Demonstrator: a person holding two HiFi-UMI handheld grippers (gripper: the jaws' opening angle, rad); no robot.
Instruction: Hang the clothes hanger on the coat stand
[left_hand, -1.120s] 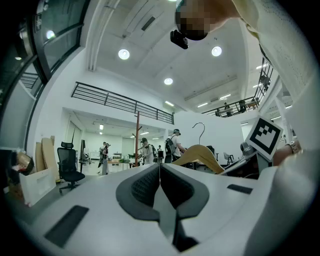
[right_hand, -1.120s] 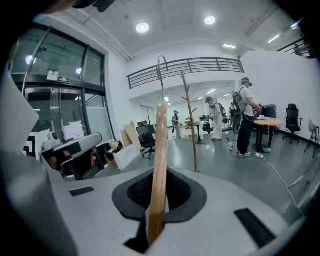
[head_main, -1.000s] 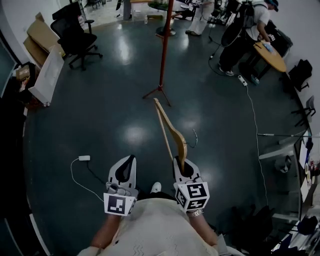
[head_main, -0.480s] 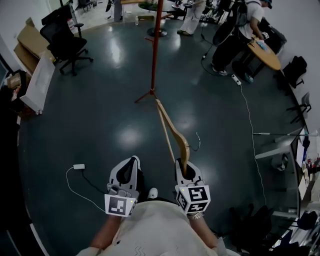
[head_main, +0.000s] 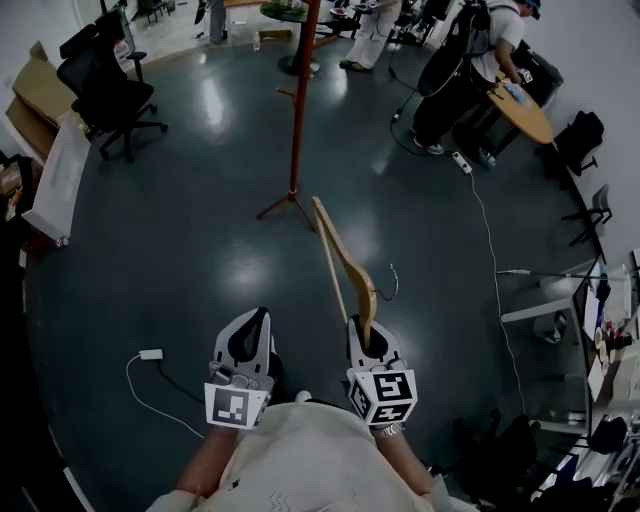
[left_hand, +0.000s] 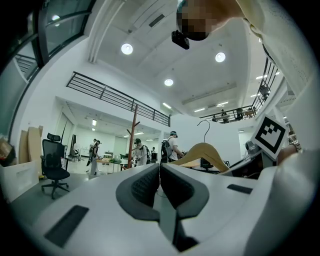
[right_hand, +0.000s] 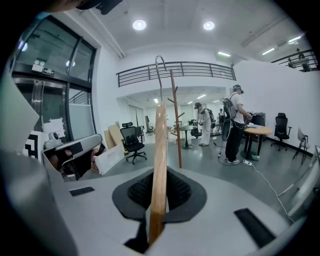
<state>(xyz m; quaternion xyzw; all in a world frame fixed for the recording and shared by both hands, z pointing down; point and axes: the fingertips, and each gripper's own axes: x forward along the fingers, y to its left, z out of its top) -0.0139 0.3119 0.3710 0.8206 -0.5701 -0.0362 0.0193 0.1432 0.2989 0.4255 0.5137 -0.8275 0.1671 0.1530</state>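
Note:
My right gripper is shut on one end of a wooden clothes hanger, which points forward over the floor, its metal hook off to the right. In the right gripper view the hanger rises from between the pads with its hook on top. The red-brown coat stand is upright ahead, slightly to the left, and shows as a branched pole past the hanger. The left gripper is shut with nothing in it; in its own view its pads meet, with the hanger to the right.
A black office chair and cardboard and white boards stand at the left. People work around a round wooden table at the far right. A white cable runs across the floor on the right, and a small white adapter lies near left.
The view has advanced toward the coat stand, whose base now lies closer and more to the left. Both grippers and the hanger keep the same pose in front of the body.

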